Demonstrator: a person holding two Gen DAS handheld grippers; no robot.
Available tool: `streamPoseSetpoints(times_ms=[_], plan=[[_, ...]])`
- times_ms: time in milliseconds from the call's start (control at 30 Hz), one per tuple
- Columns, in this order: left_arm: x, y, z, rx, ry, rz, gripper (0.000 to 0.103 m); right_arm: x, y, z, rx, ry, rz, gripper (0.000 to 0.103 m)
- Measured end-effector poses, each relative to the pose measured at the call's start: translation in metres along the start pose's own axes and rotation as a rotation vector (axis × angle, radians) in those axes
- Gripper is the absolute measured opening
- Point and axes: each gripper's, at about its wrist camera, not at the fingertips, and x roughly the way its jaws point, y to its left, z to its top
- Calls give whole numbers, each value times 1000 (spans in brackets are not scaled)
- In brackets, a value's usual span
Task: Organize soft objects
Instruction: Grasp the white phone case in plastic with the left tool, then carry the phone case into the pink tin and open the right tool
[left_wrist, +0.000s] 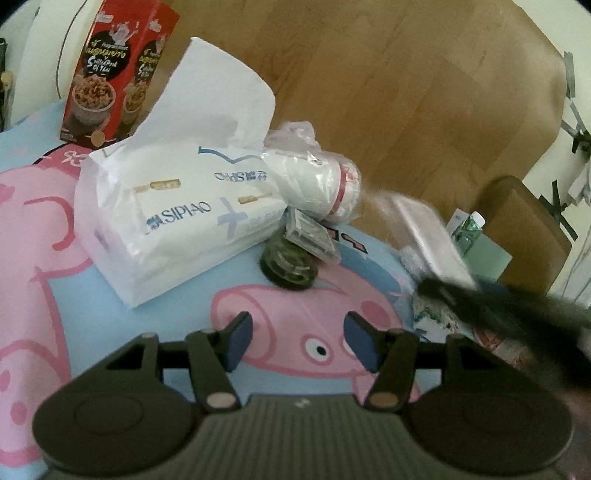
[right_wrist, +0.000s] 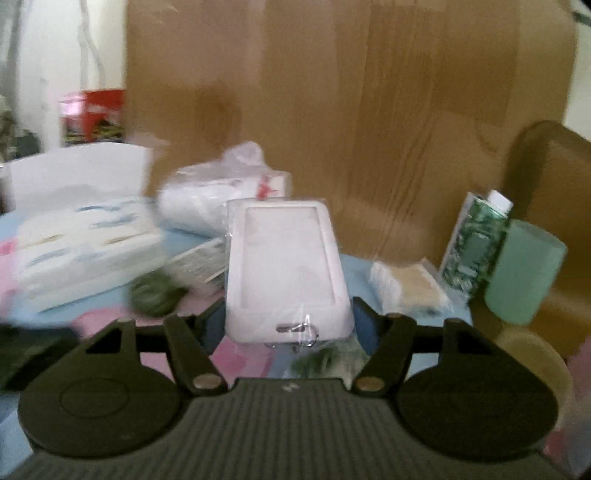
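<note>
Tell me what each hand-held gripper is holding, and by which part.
The right hand-held gripper holds the white bagged case by its near end. The left hand-held gripper holds nothing.

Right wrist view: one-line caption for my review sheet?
Right claw holds a bagged white case above the pig-print bedding, tissue pack at left.

Things on the bed (left_wrist: 48, 229) in front of the headboard (left_wrist: 388, 92)

From my left camera I see the tissue pack (left_wrist: 177, 218) lying on the bed, with the snack box (left_wrist: 114, 74) standing behind it at the left. The wrapped cups (left_wrist: 317, 184) lie just right of the pack, touching it, and the spool (left_wrist: 288, 266) sits before them. From my right camera, the white case (right_wrist: 284, 269) is between my jaws; the carton (right_wrist: 476, 240) and cup (right_wrist: 524, 269) stand at the right.
</note>
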Motion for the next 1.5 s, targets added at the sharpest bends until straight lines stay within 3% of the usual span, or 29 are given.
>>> streamPoseSetpoints(times_ms=[200,333,433,567,633,667,733,800,933,1067,1167,1367,1433,1500], plan=[[-2,-5,-2,32,11,-40,63,-97,2,-77,67,57,38,71],[-5,-26,-10,120,65,-138,65,-130,-3,-117,172,88,-43,72],[-18,-48,-22,132,119,-224,66,-140,-9,-131,247,69,-76,80],[-35,-85,-44,156,236,-318,69,-136,-7,-135,238,46,-52,86],[-36,-103,-52,190,286,-324,69,-137,-5,-137,214,43,-44,82],[-34,-110,-57,199,306,-324,69,-138,-3,-136,200,39,-38,70],[-24,-121,-66,198,360,-326,60,-141,-4,-138,210,22,-7,70],[-22,-127,-74,222,351,-316,41,-144,-9,-140,244,3,9,70],[-34,-145,-70,229,327,-351,35,-163,-10,-145,268,-72,1,70],[-52,-185,-57,318,232,-425,35,-192,-20,-138,255,-222,-79,70],[-49,-223,-53,383,222,-488,35,-210,-36,-135,258,-305,-173,70],[-21,-301,-73,506,261,-560,38,-229,-87,-146,342,-327,-338,70],[-10,-324,-82,550,272,-557,45,-227,-106,-148,363,-321,-416,71],[-7,-336,-92,585,255,-526,52,-219,-122,-150,362,-290,-541,79]])
